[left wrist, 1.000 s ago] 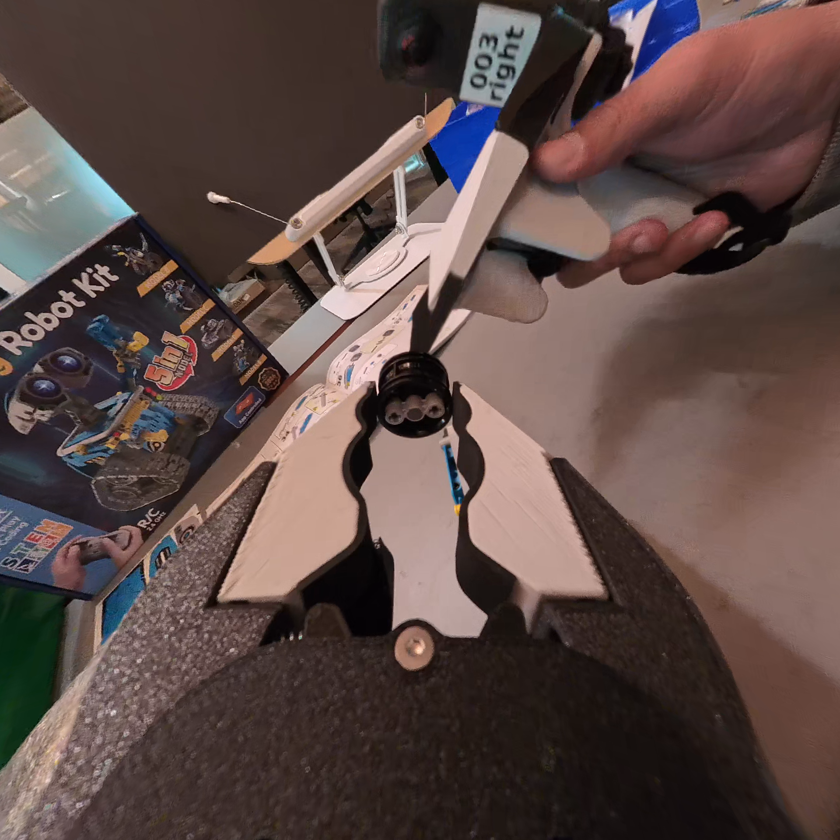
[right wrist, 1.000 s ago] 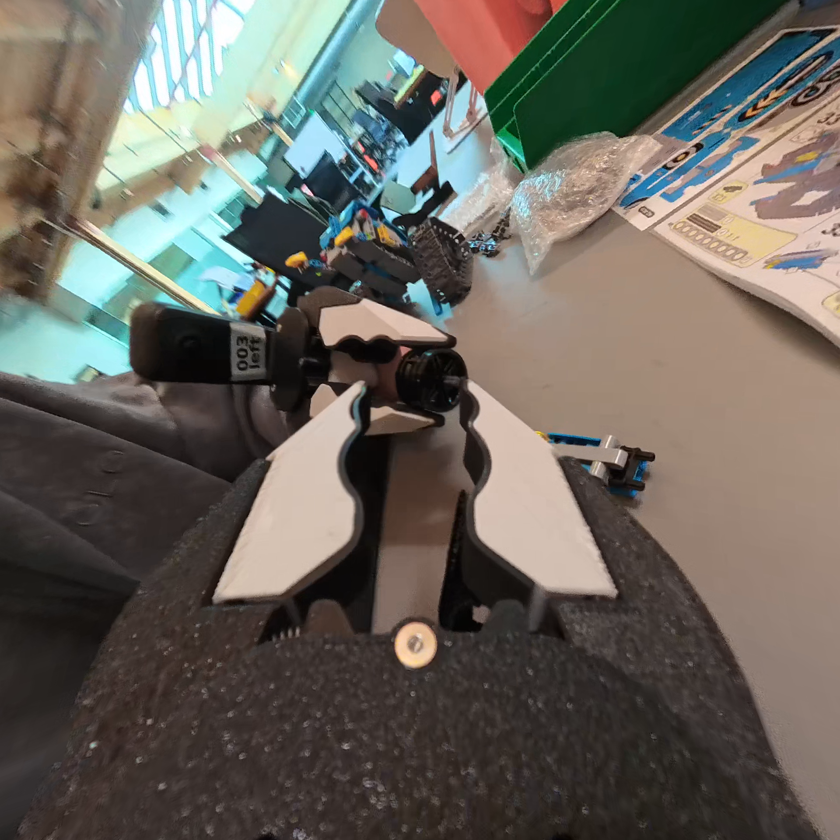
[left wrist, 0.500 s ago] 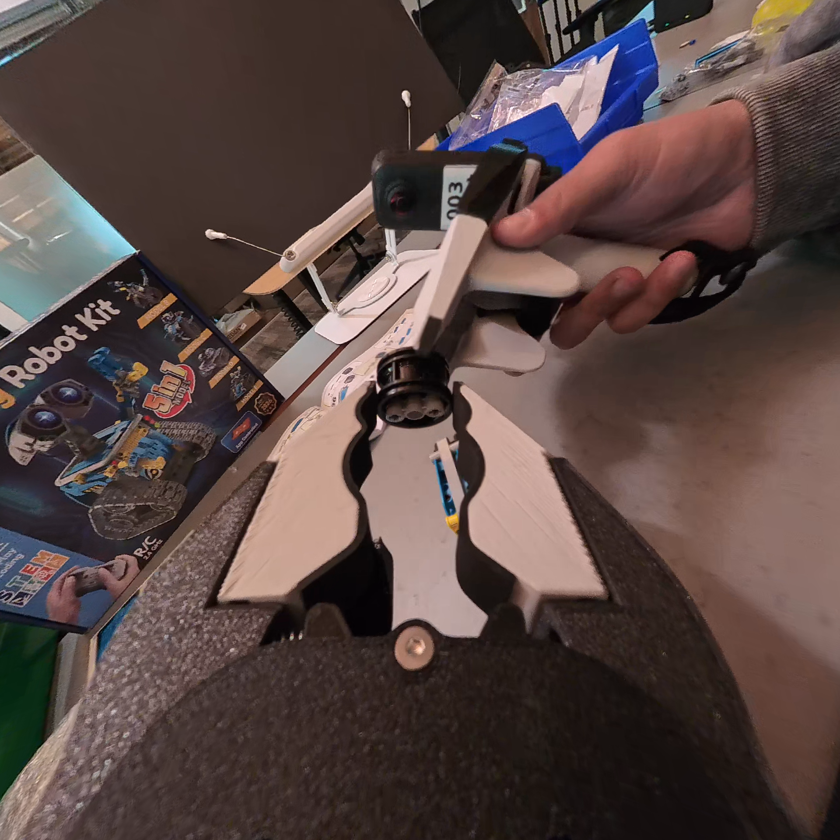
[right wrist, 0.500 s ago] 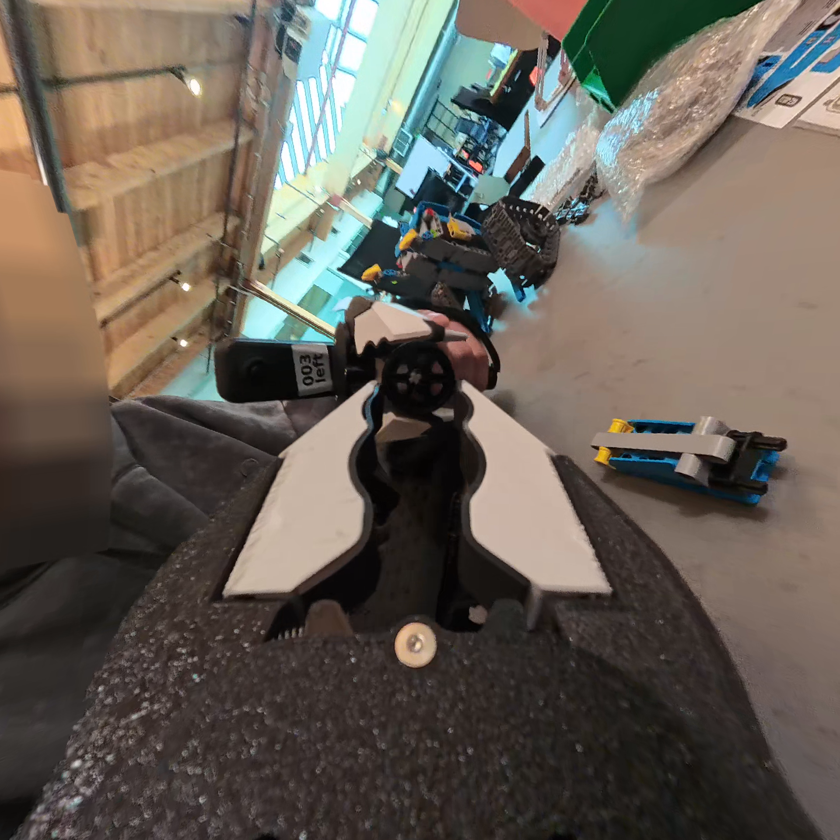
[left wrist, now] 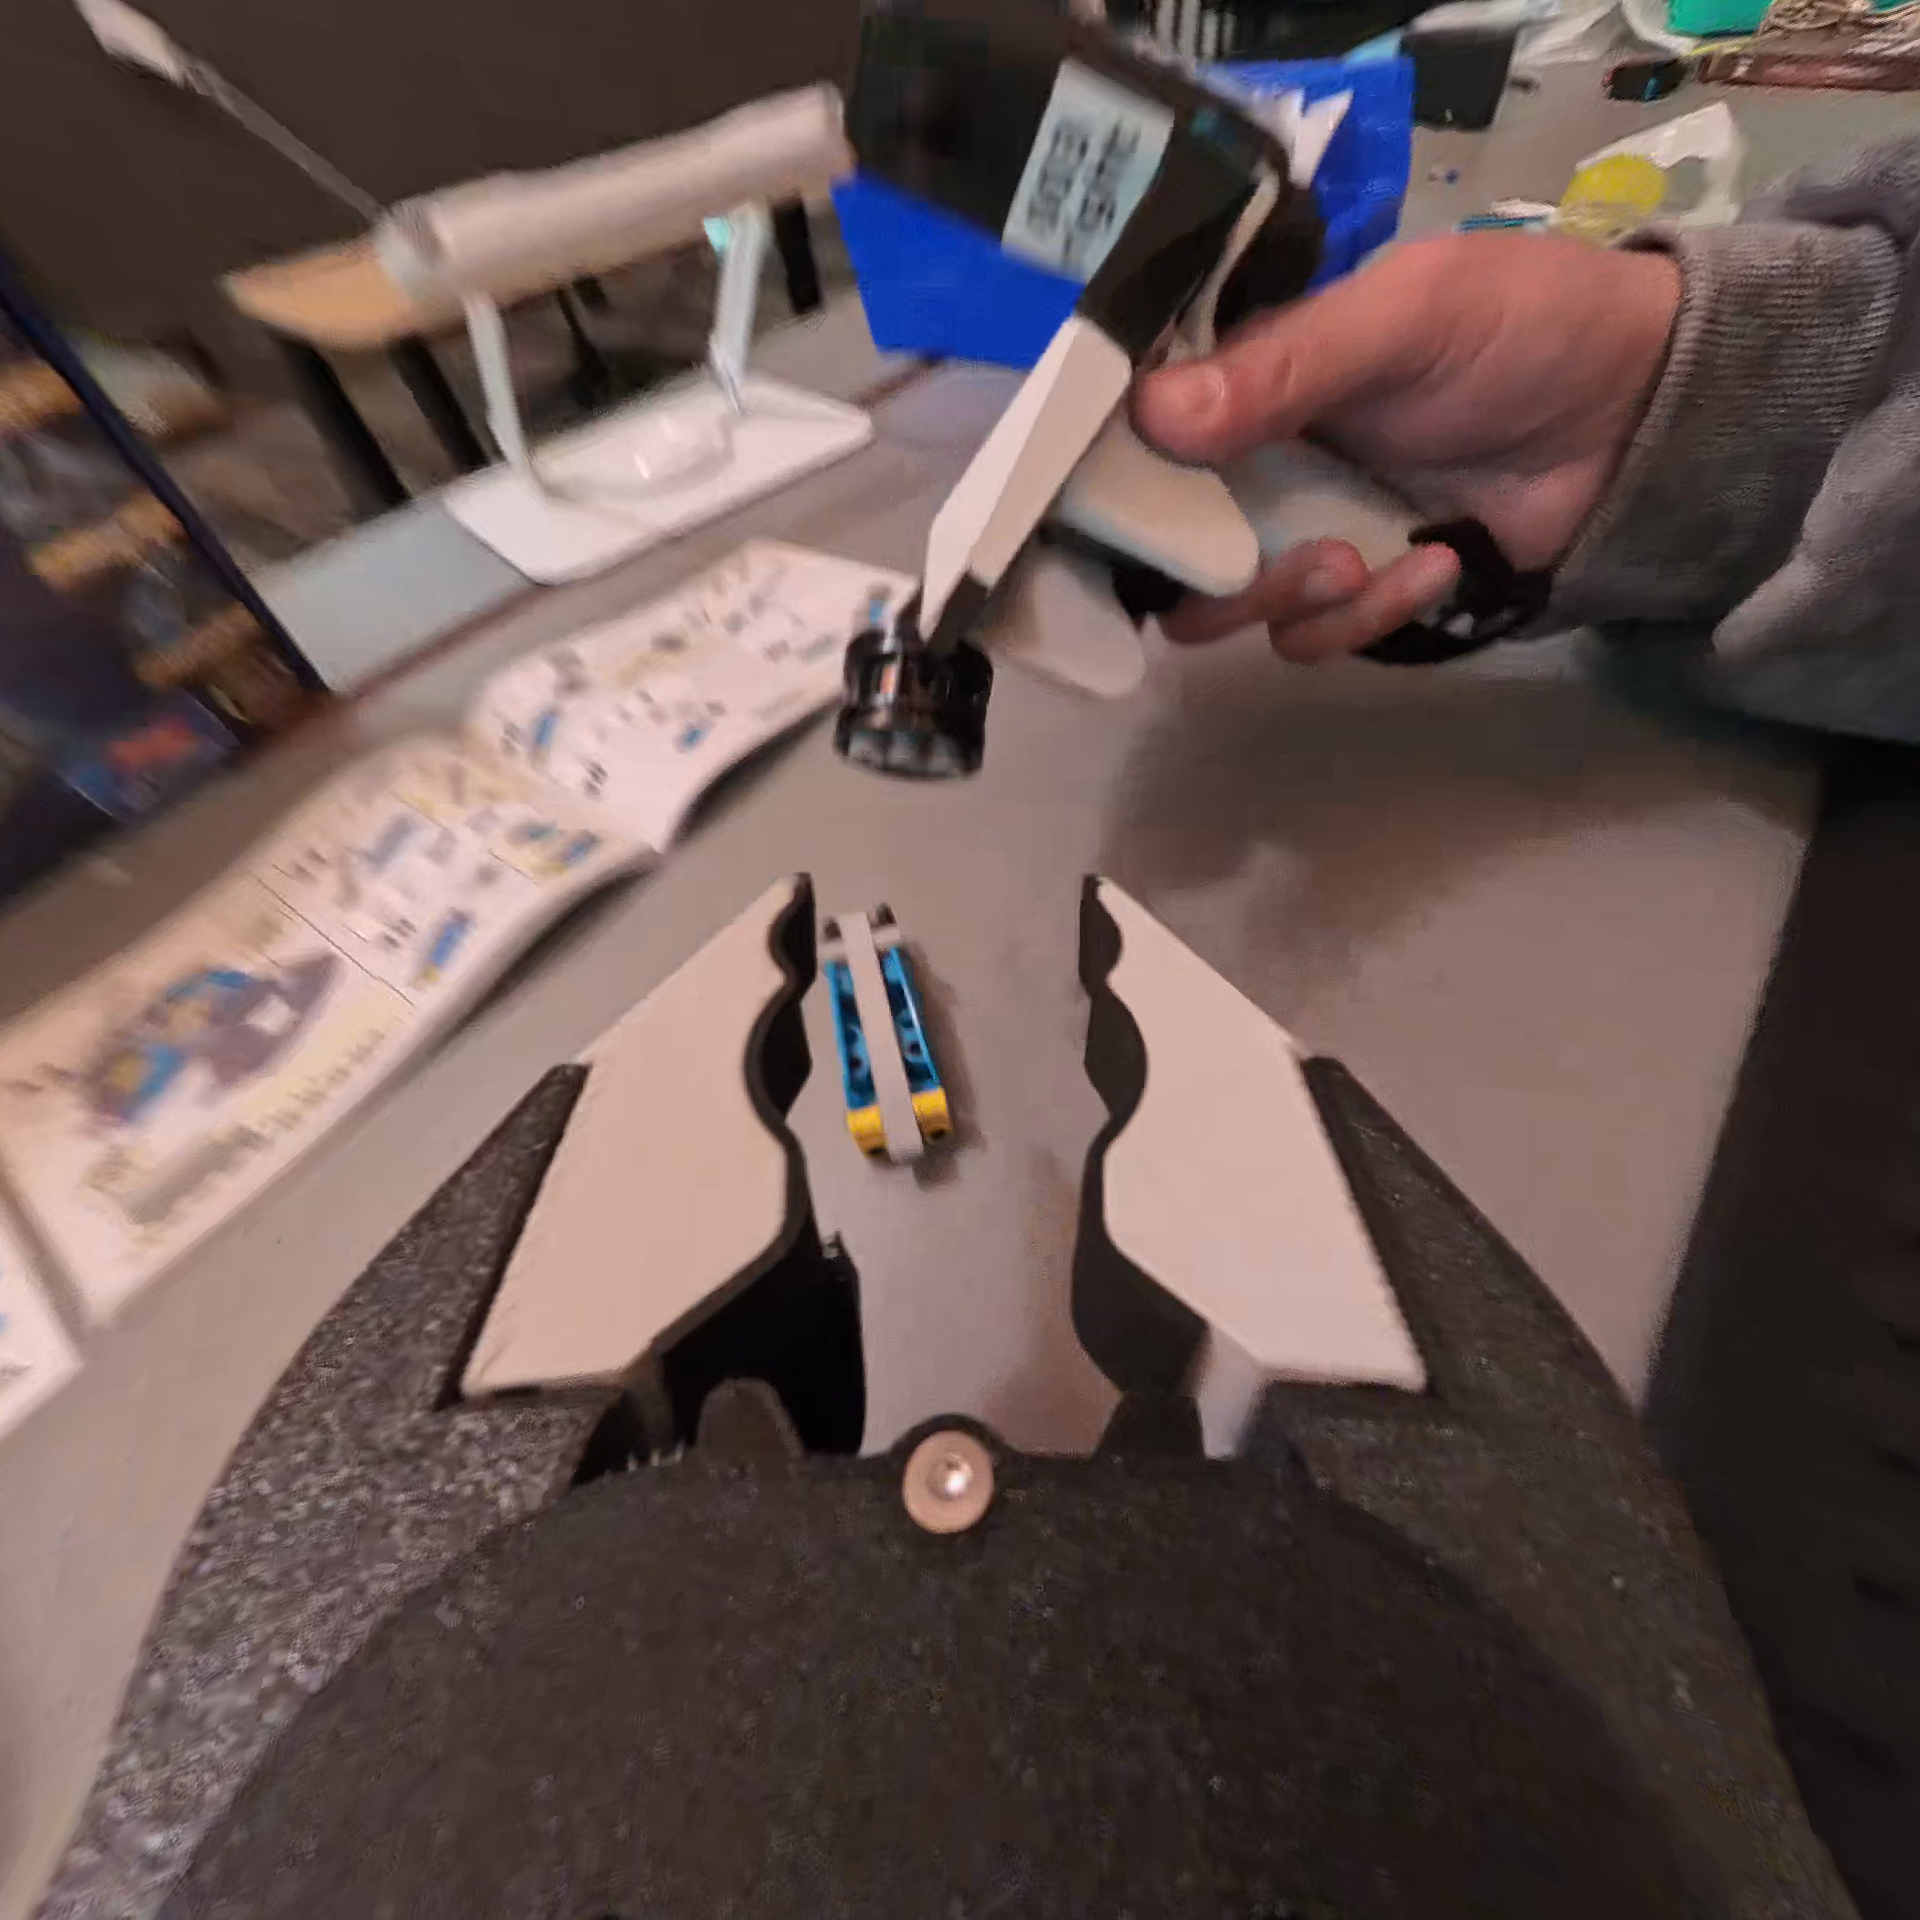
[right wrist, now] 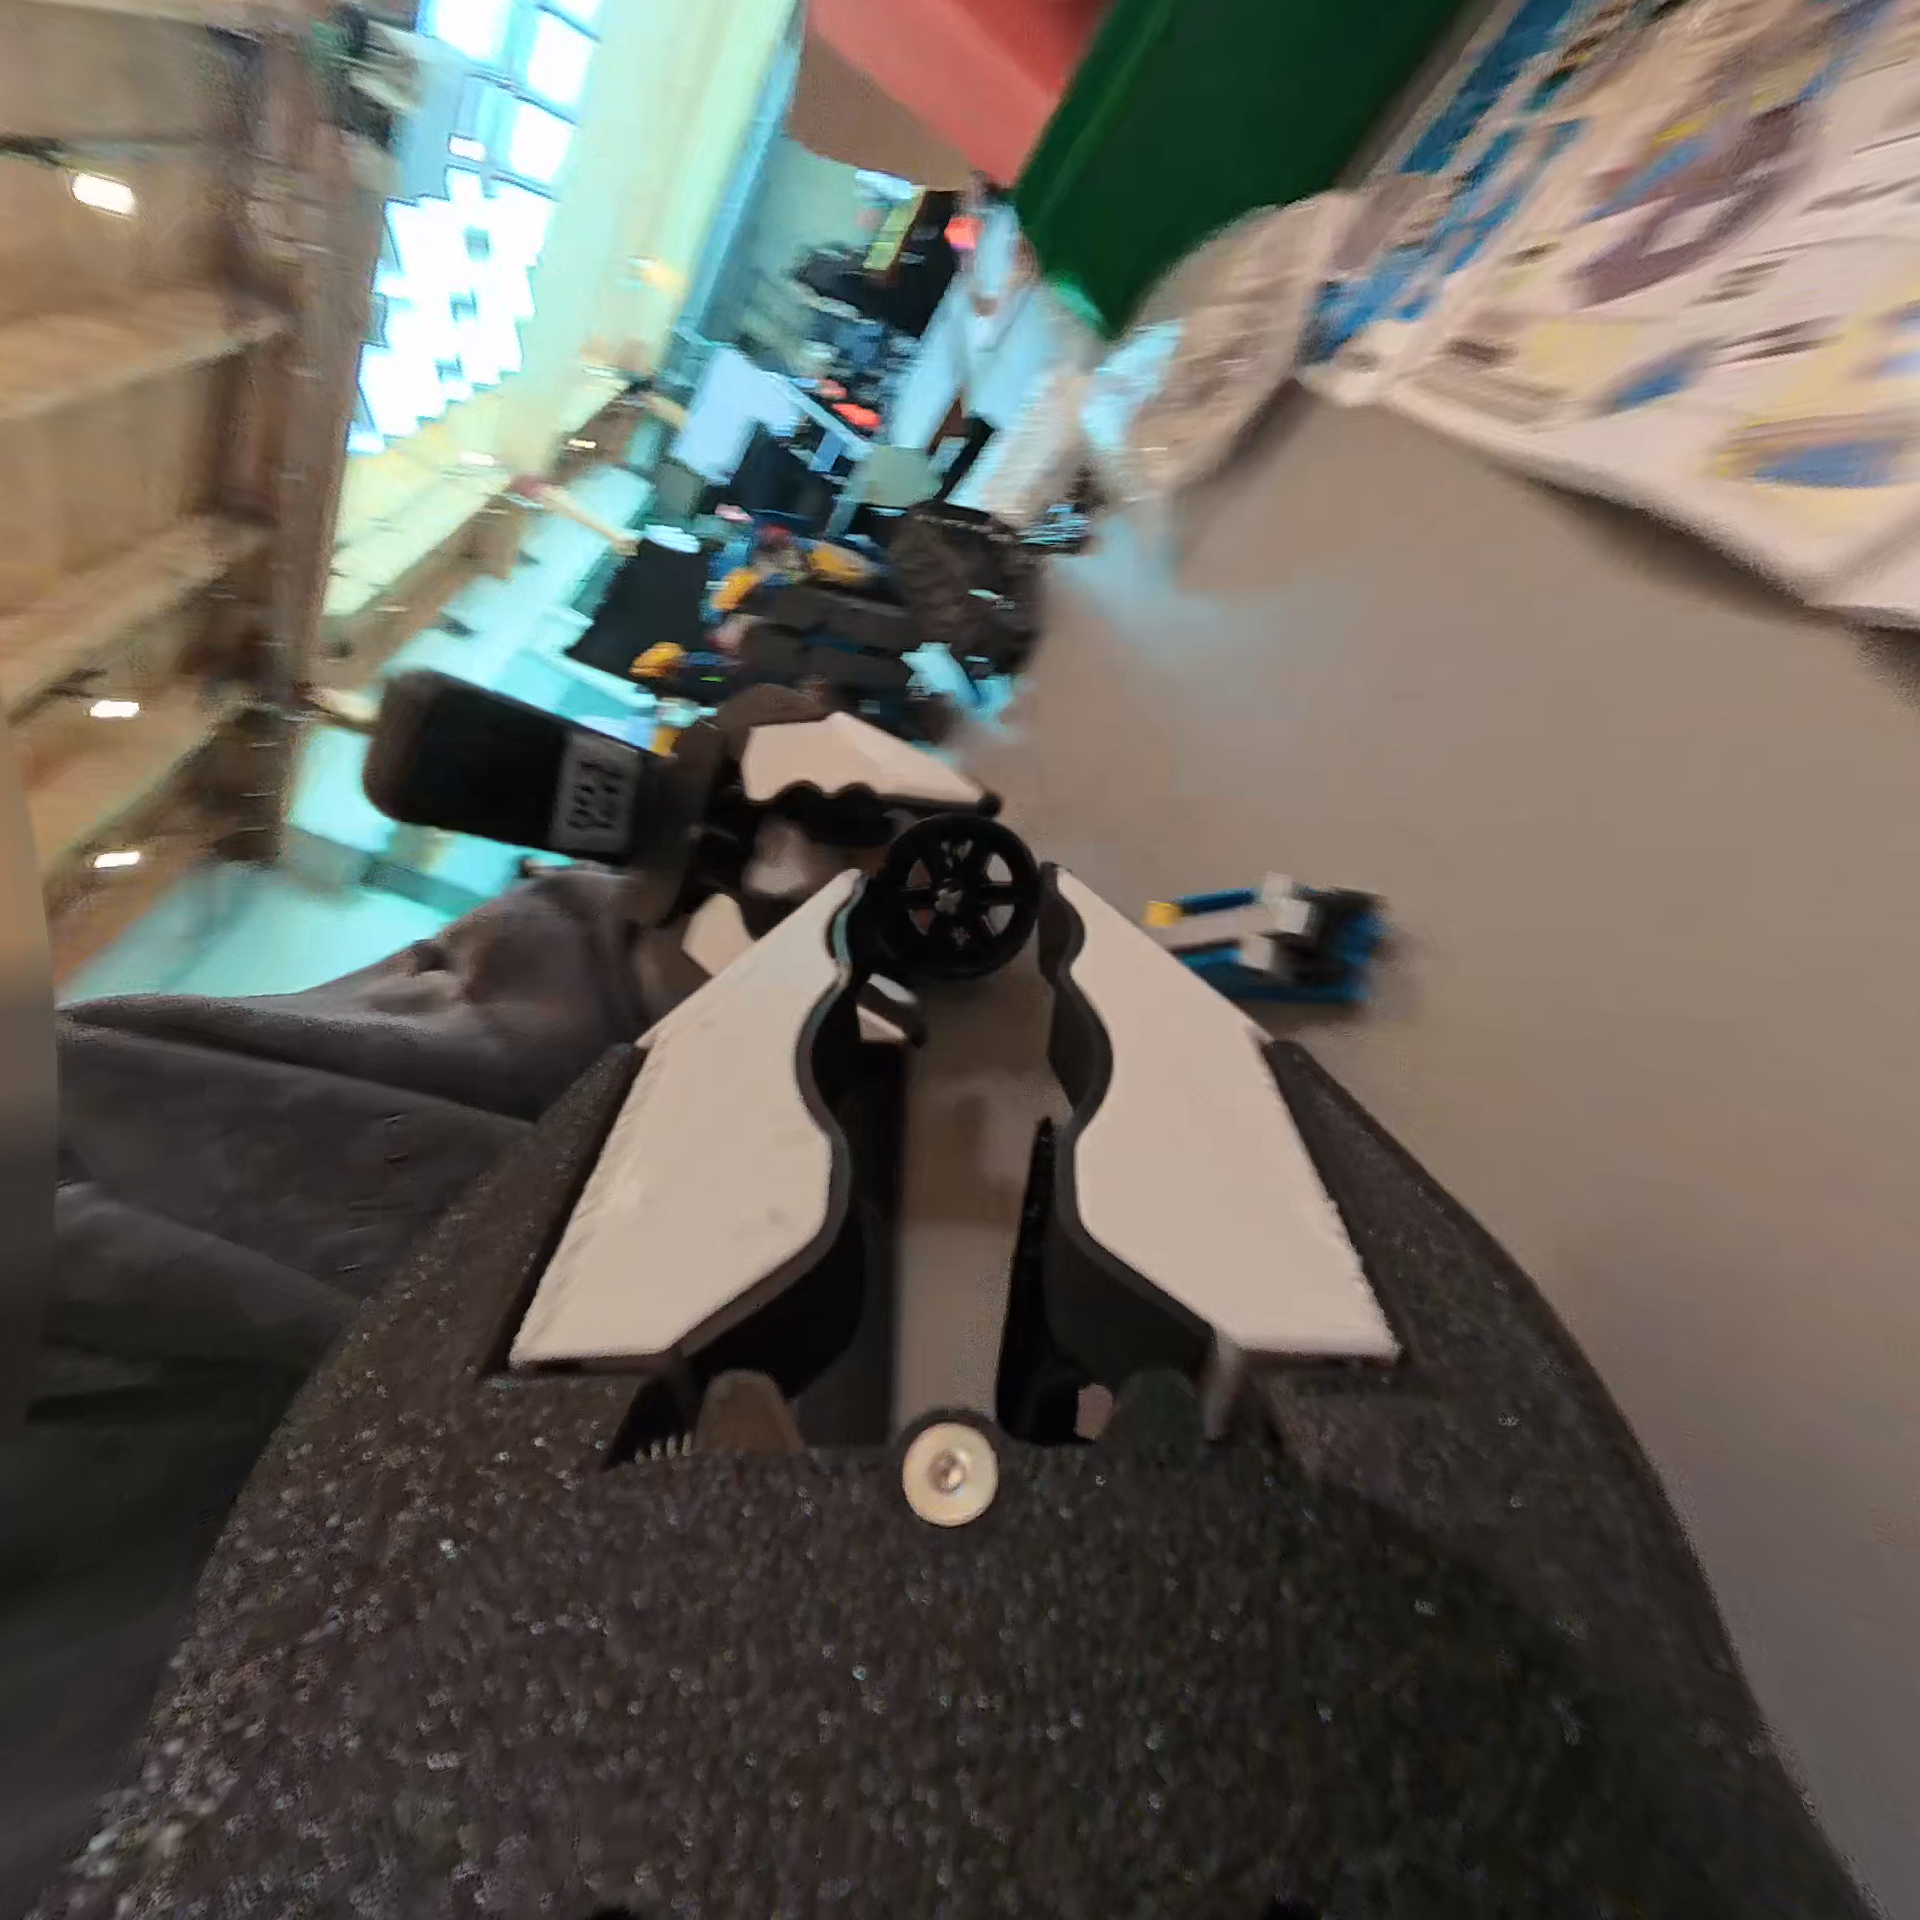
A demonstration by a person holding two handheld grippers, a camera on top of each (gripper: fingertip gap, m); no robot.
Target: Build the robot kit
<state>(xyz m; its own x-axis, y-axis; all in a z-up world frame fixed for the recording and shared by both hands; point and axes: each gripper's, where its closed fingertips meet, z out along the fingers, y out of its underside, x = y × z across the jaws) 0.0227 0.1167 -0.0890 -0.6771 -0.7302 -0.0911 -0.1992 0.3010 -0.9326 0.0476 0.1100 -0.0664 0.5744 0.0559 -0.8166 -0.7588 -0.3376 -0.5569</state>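
Observation:
A small black wheel (right wrist: 954, 909) is pinched between the tips of my right gripper (right wrist: 954, 883), which is shut on it. In the left wrist view the same wheel (left wrist: 914, 712) hangs under the right gripper (left wrist: 940, 623), a little above the grey table (left wrist: 1351, 935). My left gripper (left wrist: 945, 899) is open and empty, with its jaws wide apart. Below and between them a small blue, yellow and grey brick assembly (left wrist: 883, 1039) lies on the table. That assembly also shows in the right wrist view (right wrist: 1278, 945), to the right of the wheel. One left gripper finger (right wrist: 852, 764) shows just behind the wheel.
An open instruction booklet (left wrist: 416, 883) lies left of the assembly, with a dark printed box (left wrist: 104, 571) beyond it. A white lamp stand (left wrist: 665, 457) and a blue bin (left wrist: 935, 281) stand at the back. A tracked toy robot (right wrist: 883, 592) and a green panel (right wrist: 1195, 135) show in the right wrist view. The grippers are tip to tip, or close to it. About 35 cm separates my left fingertips from the green panel (right wrist: 1195, 135).
My left gripper has opened, let go of the black wheel and drawn back. The wheel now sits in my right gripper alone. Both views have swung and are blurred.

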